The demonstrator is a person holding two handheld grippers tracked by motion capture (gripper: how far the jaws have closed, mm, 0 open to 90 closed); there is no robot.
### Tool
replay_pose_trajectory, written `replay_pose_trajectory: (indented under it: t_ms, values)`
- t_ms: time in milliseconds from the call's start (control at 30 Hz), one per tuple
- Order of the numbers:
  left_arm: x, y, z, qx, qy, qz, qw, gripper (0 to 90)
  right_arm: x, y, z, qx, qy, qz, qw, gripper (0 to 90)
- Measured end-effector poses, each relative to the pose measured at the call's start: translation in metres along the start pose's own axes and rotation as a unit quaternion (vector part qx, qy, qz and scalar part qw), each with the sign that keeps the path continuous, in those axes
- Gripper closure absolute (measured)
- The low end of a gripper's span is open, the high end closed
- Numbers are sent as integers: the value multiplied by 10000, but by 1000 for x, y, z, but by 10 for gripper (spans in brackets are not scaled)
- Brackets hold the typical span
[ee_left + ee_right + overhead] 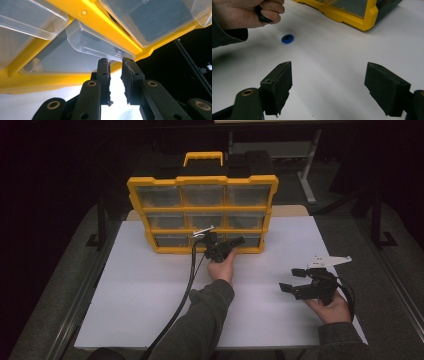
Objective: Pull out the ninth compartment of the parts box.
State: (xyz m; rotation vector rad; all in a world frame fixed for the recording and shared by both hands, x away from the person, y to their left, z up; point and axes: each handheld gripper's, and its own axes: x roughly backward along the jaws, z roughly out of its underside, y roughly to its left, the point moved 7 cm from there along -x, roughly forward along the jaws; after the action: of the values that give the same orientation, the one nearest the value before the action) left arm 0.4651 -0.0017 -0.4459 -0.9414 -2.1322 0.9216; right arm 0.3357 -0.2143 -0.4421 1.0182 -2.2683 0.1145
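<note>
The clear drawer (75, 53) in the bottom row of the yellow organizer (202, 212) standing at the table's (150, 290) far edge seems about to be opened: the left gripper (115, 61), jaws nearly closed on nothing, must pinch its lip and pull, while the right gripper (337, 87) waits wide open near a blue ring (287, 39).

One yellow organiser case (202, 215) with nine clear drawers, three rows of three; one blue ring (287, 39); two claws, left claw (235, 241) and right claw (292, 280); one white table (150, 290).
</note>
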Motion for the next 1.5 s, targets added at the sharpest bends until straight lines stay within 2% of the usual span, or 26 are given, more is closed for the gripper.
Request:
replay_pose_trajectory:
  t_ms: [600,1500]
  values:
    - [11,-4,9,-74,110,44,9999,757,2,-1,0,-60,-1,22,10000,209]
    - [20,-9,19,-143,157,110,9997,758,-1,0,3,11,113,5,9999,209]
